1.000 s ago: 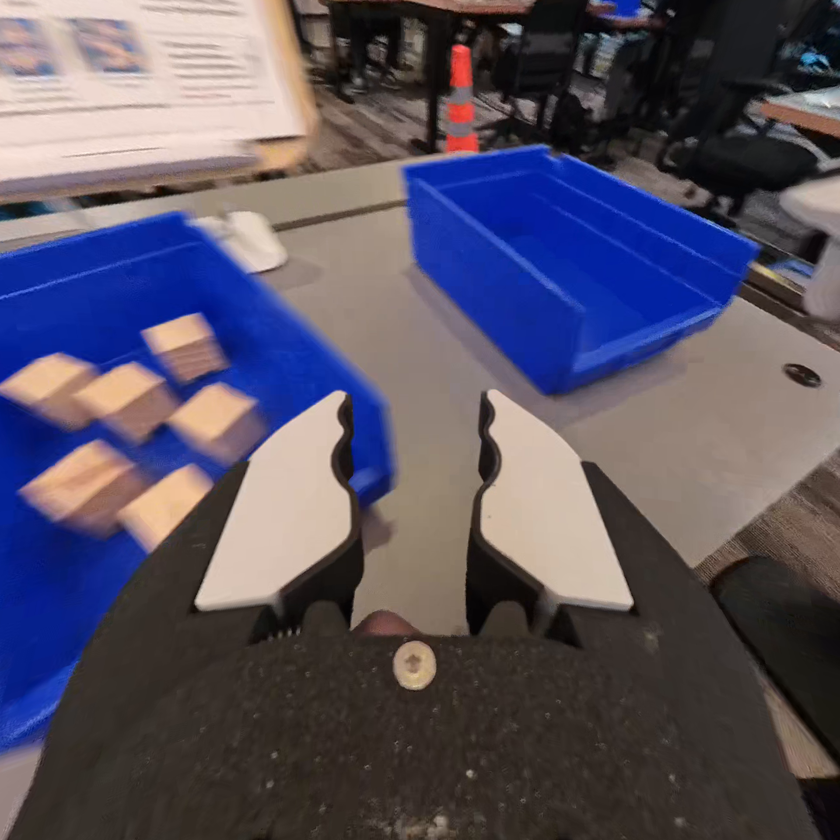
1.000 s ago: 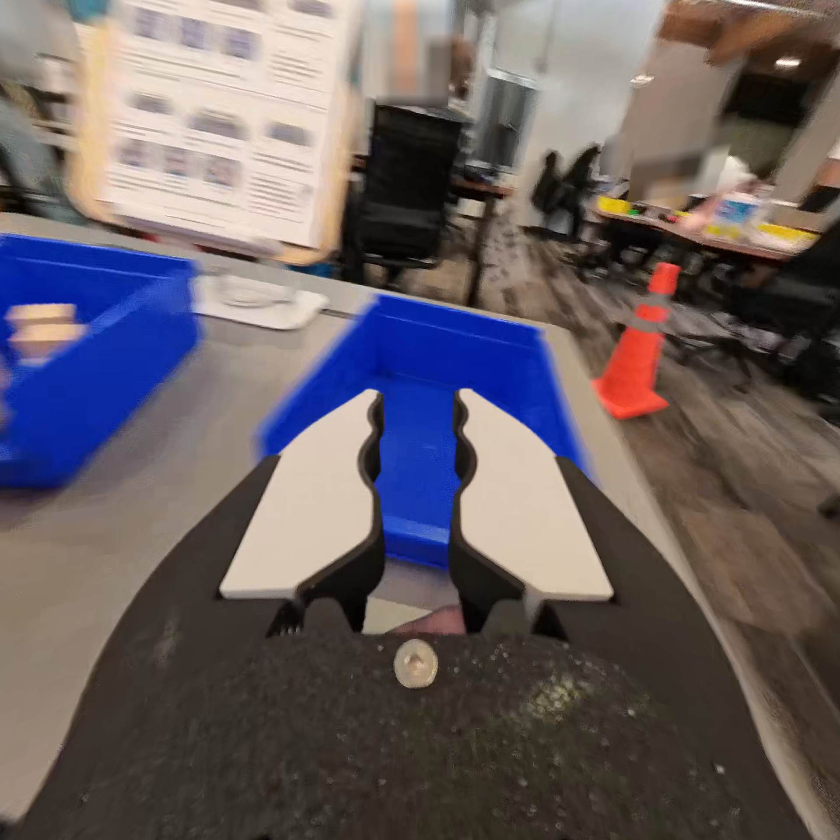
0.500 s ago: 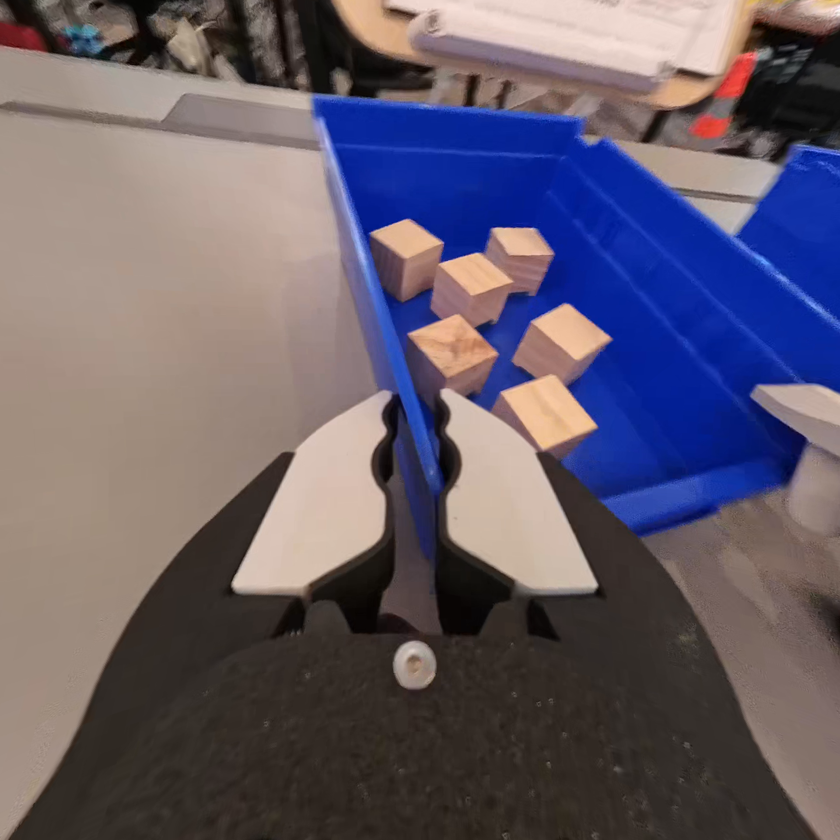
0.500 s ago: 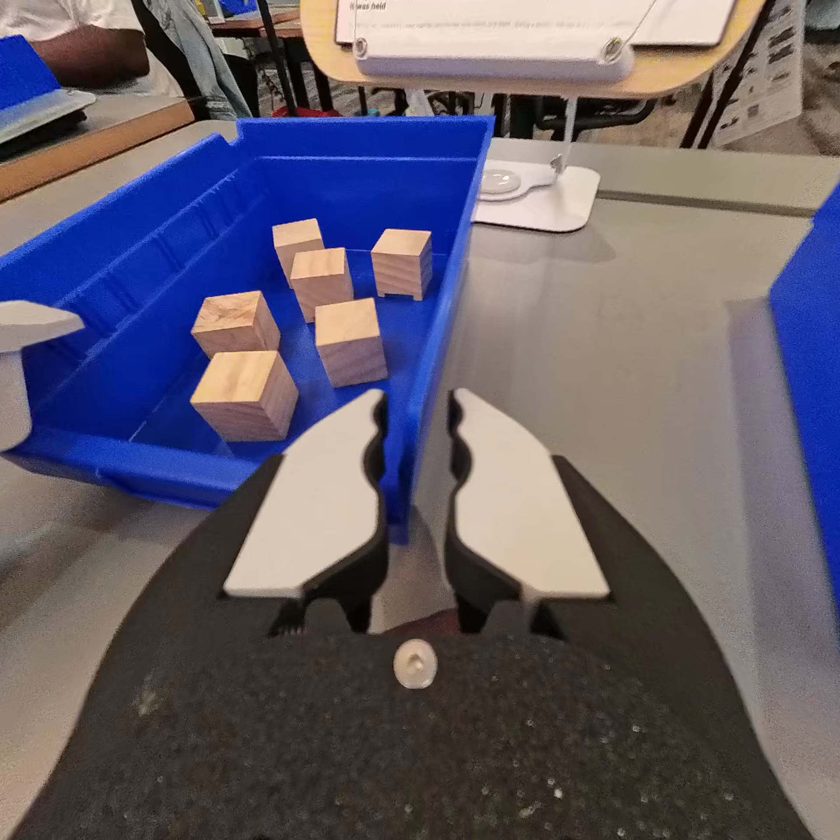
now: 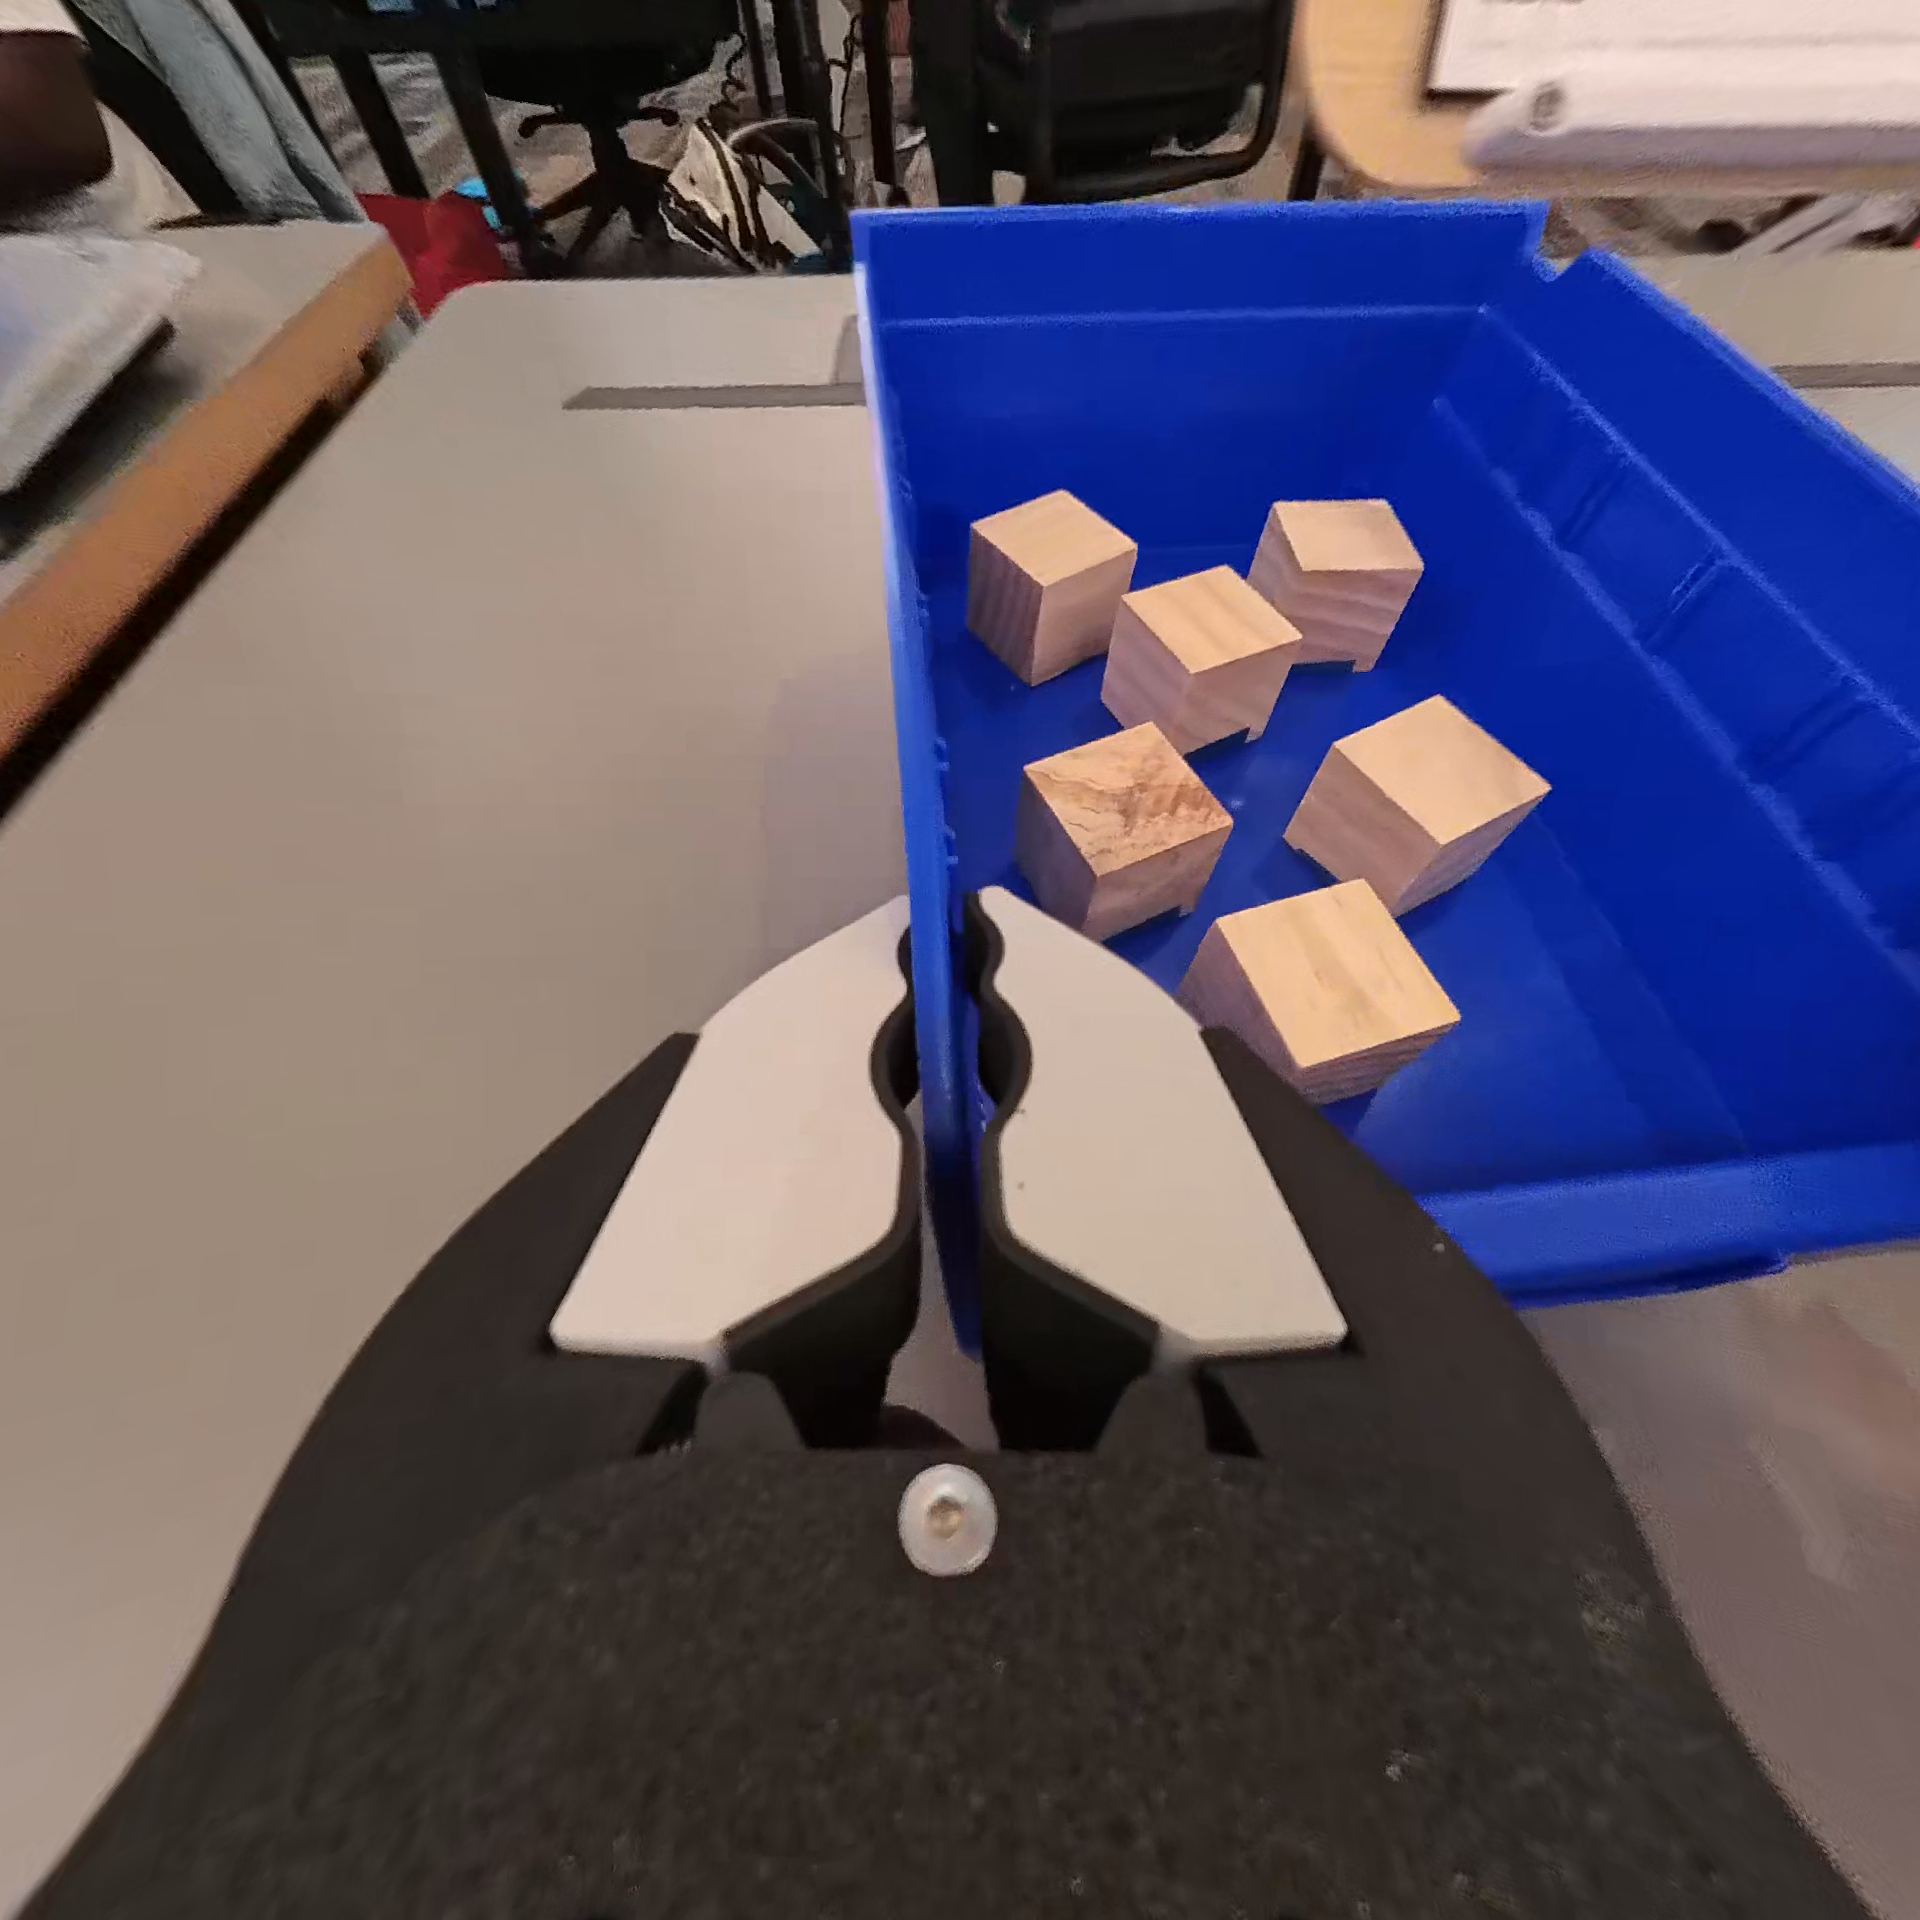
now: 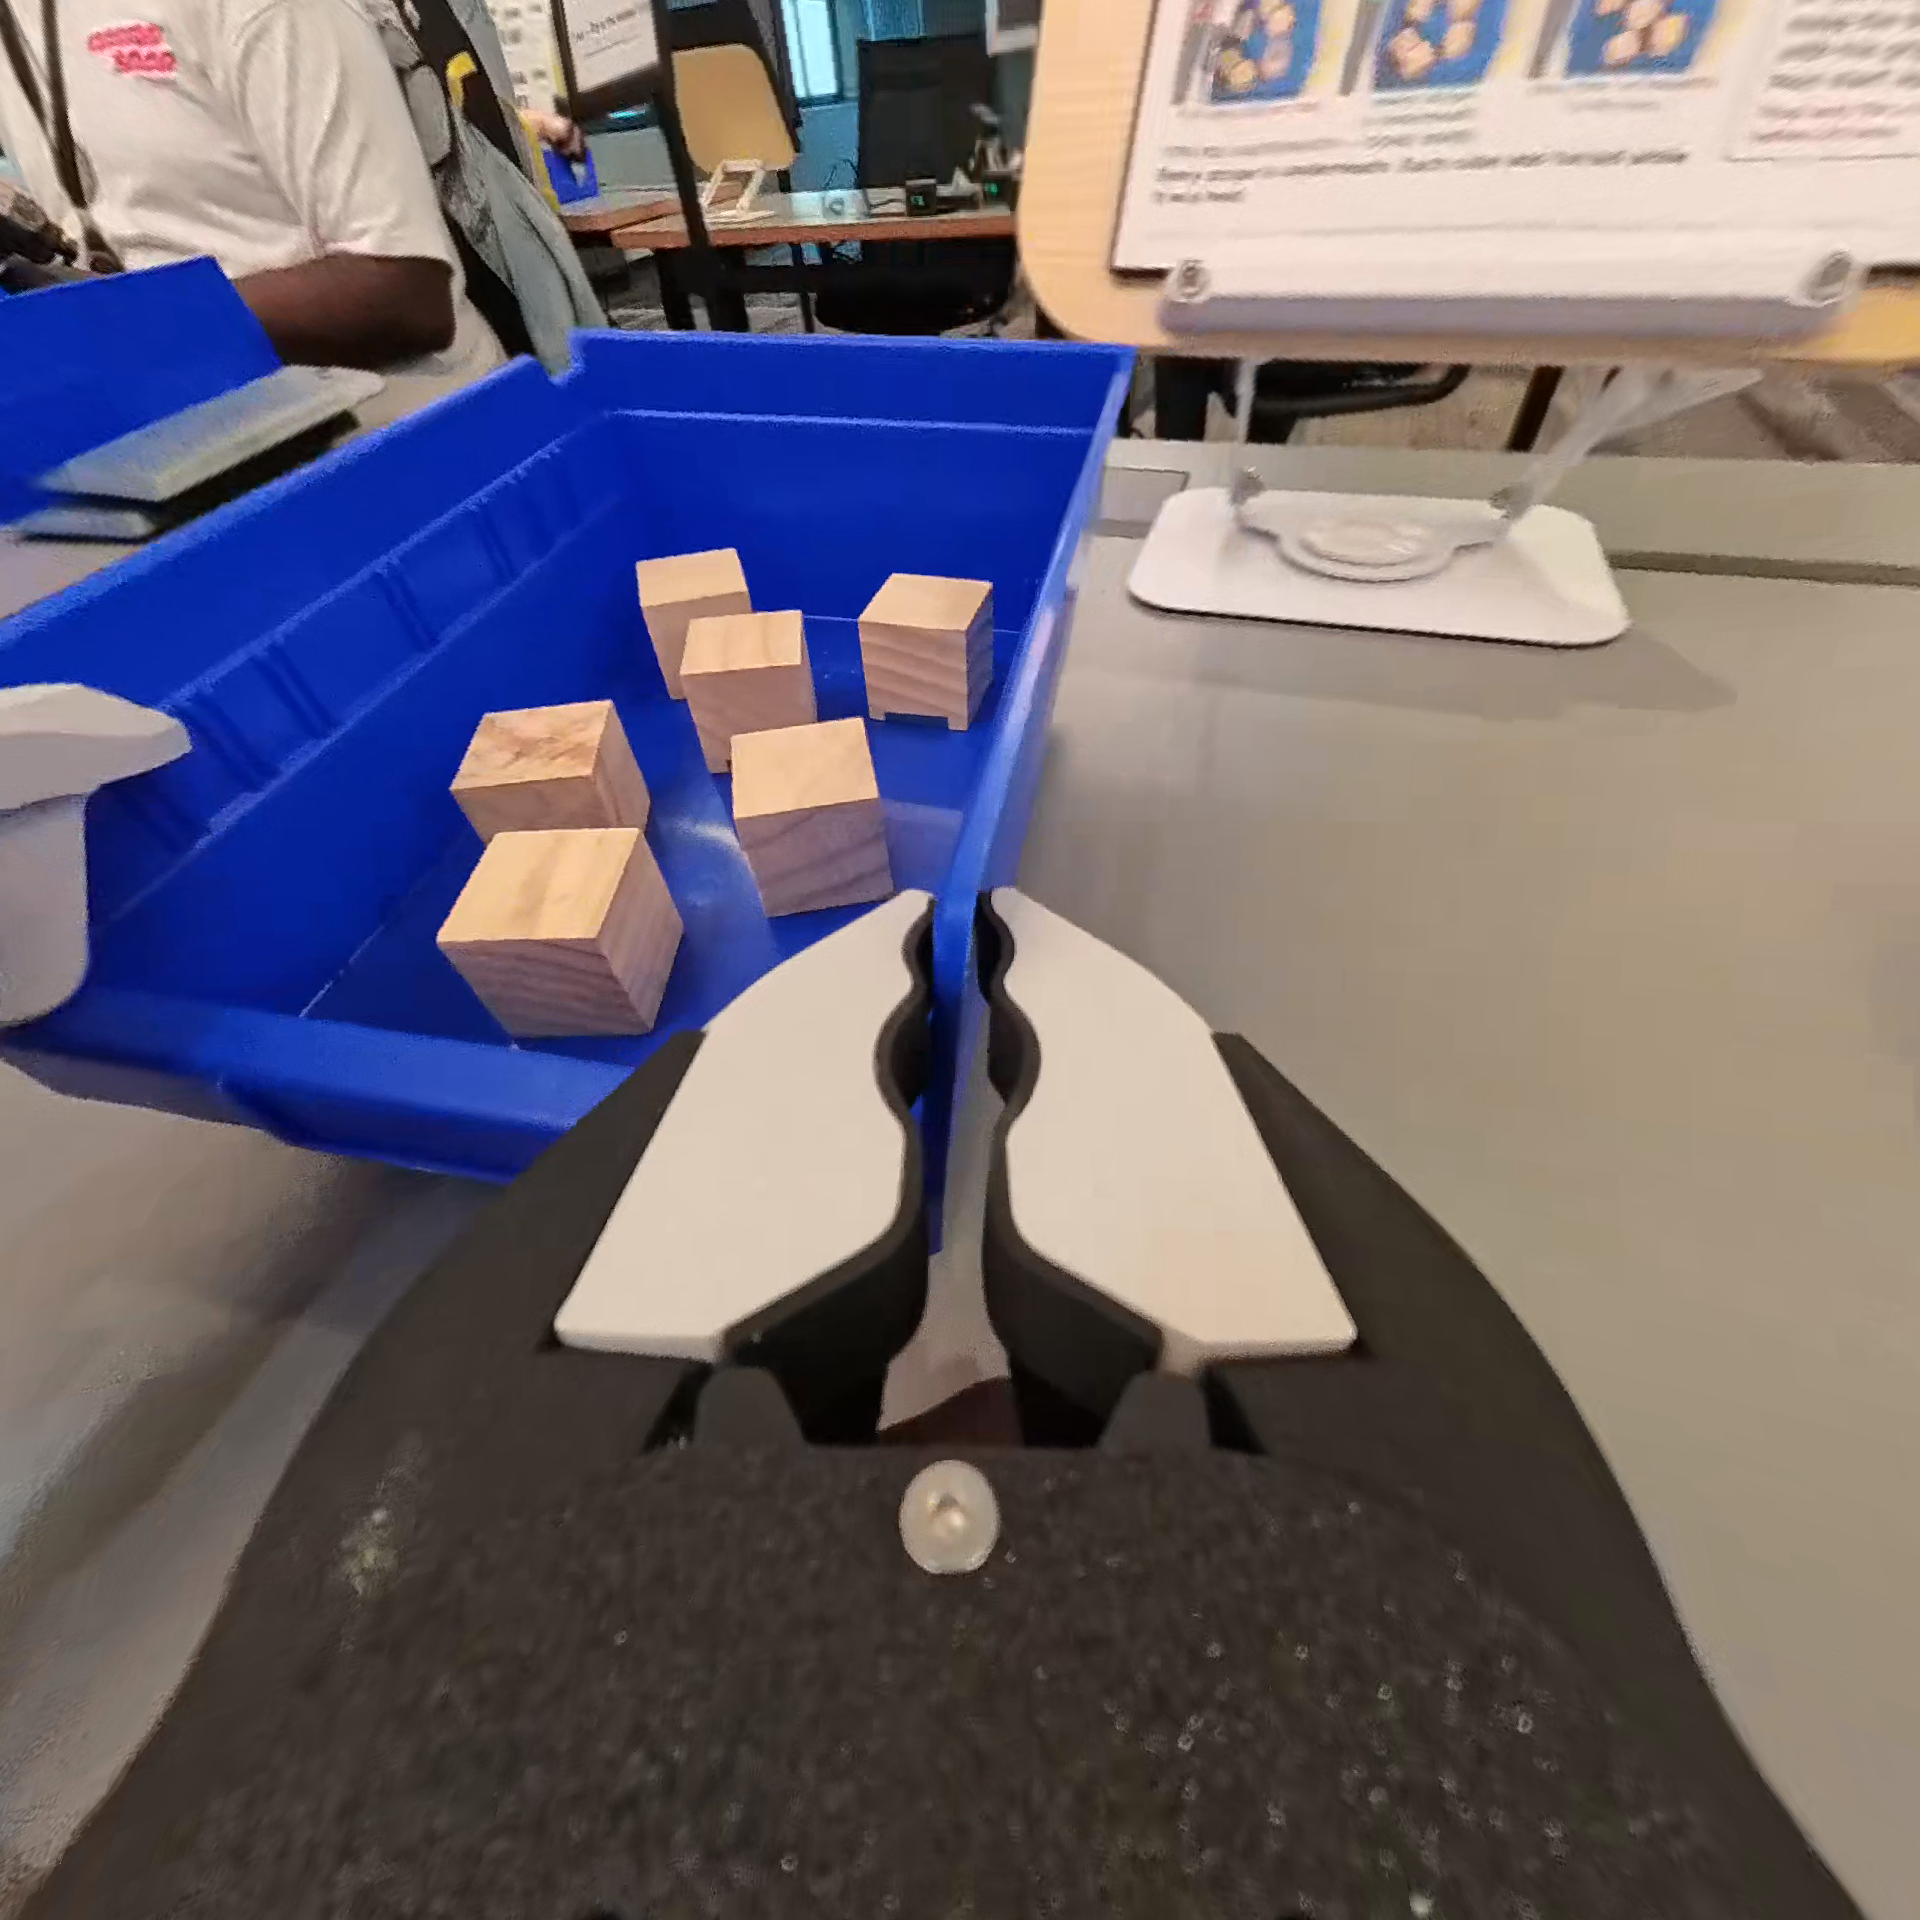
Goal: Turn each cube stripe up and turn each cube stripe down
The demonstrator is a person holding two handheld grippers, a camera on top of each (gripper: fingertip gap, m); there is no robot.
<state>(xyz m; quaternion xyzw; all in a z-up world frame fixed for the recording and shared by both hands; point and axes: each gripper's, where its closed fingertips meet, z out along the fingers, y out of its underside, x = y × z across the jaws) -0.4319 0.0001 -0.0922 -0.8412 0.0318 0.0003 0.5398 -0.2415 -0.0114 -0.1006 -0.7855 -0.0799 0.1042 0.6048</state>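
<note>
Several plain wooden cubes (image 5: pixel 1127 826) lie loose in a blue bin (image 5: pixel 1143 416) on the grey table (image 5: pixel 468 727). Some show a notch along their bottom edge. My left gripper (image 5: pixel 940 935) is shut on the bin's left side wall near the front corner. My right gripper (image 6: pixel 956 914) is shut on the right side wall of the same bin (image 6: pixel 831 457), next to the cubes (image 6: pixel 810 816). One of the left gripper's fingers (image 6: pixel 73 743) shows at the bin's far wall in the right wrist view.
A board with printed sheets (image 6: pixel 1507 156) stands on a white base (image 6: pixel 1371 561) behind and right of the bin. A person in a white shirt (image 6: pixel 239 156) and another blue bin (image 6: pixel 114 343) are behind it. A wood-edged table (image 5: pixel 187 457) lies to the left.
Both grippers swung from the empty bin to the bin of cubes, straddled its side walls, and have closed on them.
</note>
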